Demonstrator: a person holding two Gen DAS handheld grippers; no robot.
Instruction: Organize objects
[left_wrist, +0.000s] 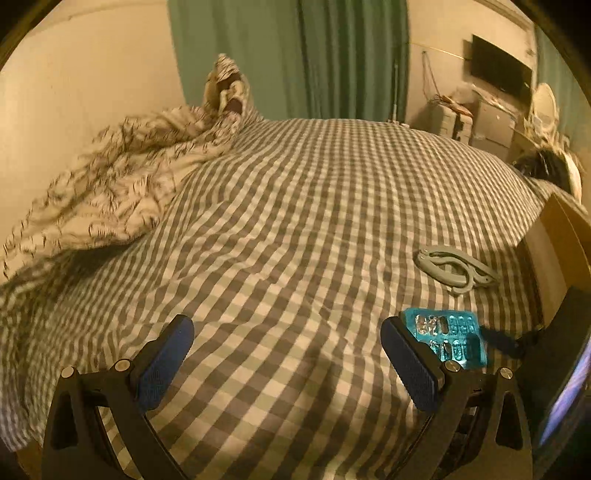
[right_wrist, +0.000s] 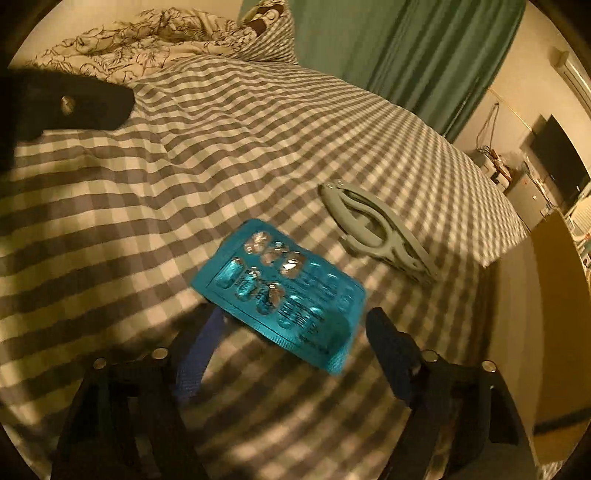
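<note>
Left wrist view: the left tool (left_wrist: 286, 354) hangs spread apart over the checked bed (left_wrist: 295, 206); a teal blister pack (left_wrist: 448, 338) lies beside its right finger, a grey folded hanger (left_wrist: 456, 267) beyond.

Right wrist view: the right tool (right_wrist: 291, 332) is spread around the blister pack (right_wrist: 284, 288), whose print is unreadable.

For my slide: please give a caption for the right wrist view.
Open right gripper approaches a teal blister pack beside a folded grey hanger on the checkered bed.

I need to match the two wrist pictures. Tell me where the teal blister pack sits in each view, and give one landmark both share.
Left wrist view: the blister pack lies at lower right on the checked bedsheet, just beyond the right finger.
Right wrist view: the pack sits low in the centre, between the open tongs.
Shared landmark: the grey folding hanger, just beyond the pack in both.
</note>
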